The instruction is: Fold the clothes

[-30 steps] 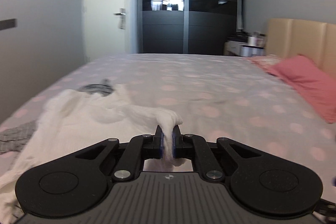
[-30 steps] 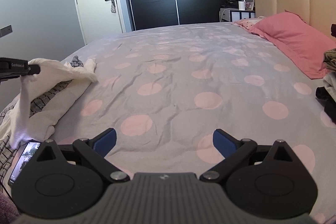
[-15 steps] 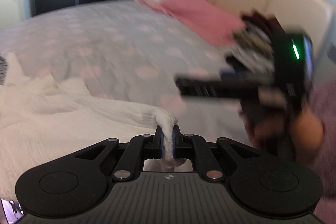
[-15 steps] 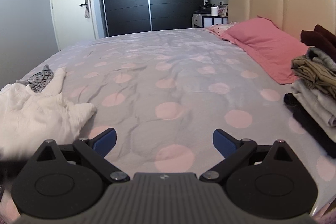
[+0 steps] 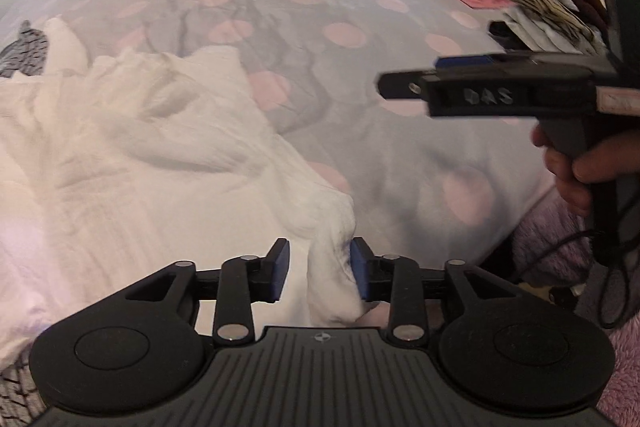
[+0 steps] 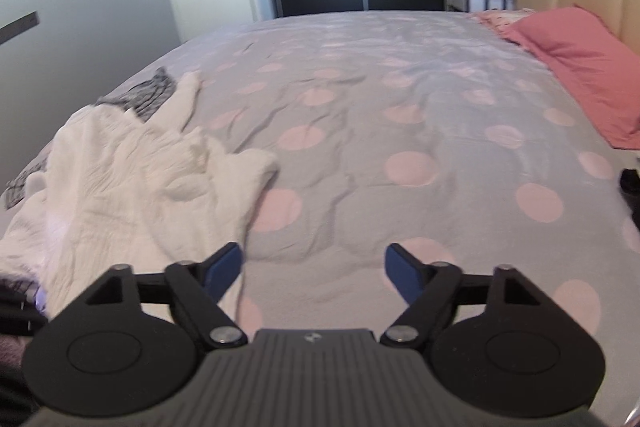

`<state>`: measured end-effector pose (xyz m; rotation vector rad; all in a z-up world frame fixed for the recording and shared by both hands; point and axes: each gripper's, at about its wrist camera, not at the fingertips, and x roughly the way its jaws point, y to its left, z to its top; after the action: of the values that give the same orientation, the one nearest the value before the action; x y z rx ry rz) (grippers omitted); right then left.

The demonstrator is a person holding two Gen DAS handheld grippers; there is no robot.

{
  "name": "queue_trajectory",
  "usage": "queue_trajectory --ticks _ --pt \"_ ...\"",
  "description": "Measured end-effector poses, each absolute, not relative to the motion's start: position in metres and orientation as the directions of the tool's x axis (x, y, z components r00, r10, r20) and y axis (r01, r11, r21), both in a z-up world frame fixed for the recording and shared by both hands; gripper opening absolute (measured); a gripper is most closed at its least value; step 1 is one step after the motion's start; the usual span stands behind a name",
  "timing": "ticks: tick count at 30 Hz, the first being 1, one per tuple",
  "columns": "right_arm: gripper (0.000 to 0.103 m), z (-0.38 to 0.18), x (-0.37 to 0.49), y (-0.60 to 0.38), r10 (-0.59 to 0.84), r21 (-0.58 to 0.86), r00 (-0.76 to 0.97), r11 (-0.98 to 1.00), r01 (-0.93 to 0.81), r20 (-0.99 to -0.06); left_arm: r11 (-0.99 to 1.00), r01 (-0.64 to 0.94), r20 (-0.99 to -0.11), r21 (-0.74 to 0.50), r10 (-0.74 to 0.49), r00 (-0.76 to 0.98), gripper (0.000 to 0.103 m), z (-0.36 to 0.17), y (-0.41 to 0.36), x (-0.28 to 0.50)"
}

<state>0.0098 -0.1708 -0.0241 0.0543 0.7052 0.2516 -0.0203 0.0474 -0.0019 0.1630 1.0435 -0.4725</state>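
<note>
Your left gripper [image 5: 319, 269] is opening its jaws; a fold of the white garment [image 5: 132, 163] sits between them, against the right pad only. The garment lies crumpled on the left side of the bed [image 6: 400, 131]. Your right gripper [image 6: 314, 269] is closing its jaws over bare sheet, nothing between them, beside the garment's edge.

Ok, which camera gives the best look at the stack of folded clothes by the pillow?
The left wrist view: the stack of folded clothes shows its dark, patterned and white layers, though the right tool hides its near side. The right wrist view catches only a dark scrap at its right edge.
</note>
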Motion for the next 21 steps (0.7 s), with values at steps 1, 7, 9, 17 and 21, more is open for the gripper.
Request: queue_trajectory --ticks 1,7,9,17,21 --pt "0.076 -0.021 0.012 -0.168 0.260 0.134 0.723 0.964 -0.229 -0.640 0.897 0.434 -0.861 -0.088 -0.288 0.420 0.038 0.003 0.053 -0.013" --pt "0.076 0.002 0.043 -0.146 0.361 0.149 0.621 0.918 -0.367 -0.696 0.944 0.329 -0.847 -0.031 -0.200 0.492 0.042 0.033 0.106 0.029" --pt "0.076 0.005 0.061 -0.136 0.385 0.155 0.583 0.901 -0.405 -0.715 0.958 0.286 -0.839 -0.012 -0.165 0.519 0.046 0.044 0.125 0.045" --pt "0.059 -0.006 0.150 -0.090 0.417 0.119 0.507 0.847 -0.519 -0.755 0.995 0.004 -0.760 0.102 0.076 0.645 0.047 0.034 0.246 0.149" --pt "0.054 -0.025 0.199 -0.075 0.424 0.145 0.498 0.851 -0.504 -0.756 0.983 -0.172 -0.743 0.068 0.165 0.648 0.047 0.011 0.312 0.189"
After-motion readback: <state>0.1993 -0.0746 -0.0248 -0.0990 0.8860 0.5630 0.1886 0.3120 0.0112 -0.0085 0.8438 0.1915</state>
